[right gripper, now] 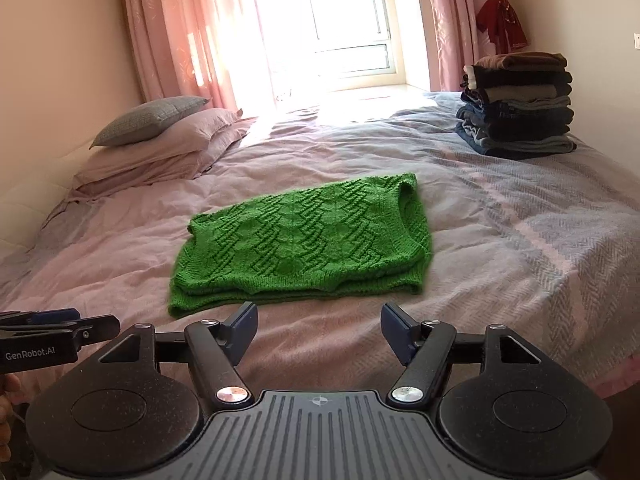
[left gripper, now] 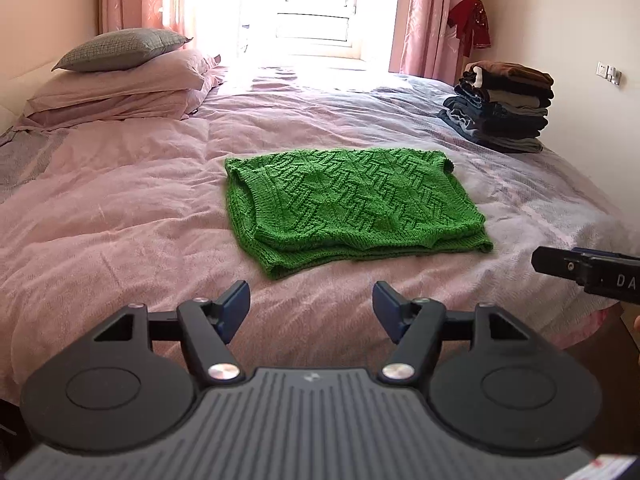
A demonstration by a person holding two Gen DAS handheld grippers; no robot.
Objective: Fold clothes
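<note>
One wall switch (left gripper: 608,73) beyond folded clothes stack (left gripper: 506,106), left view only

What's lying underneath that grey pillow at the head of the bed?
The grey textured pillow rests on stacked pink pillows, two as far as I can tell, on the pink bedspread. Anything beneath them is covered.

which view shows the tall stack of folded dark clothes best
The right wrist view: the stack of folded dark clothes sits larger, each layer distinct. The left wrist view shows the same stack smaller, toward the right edge.
</note>
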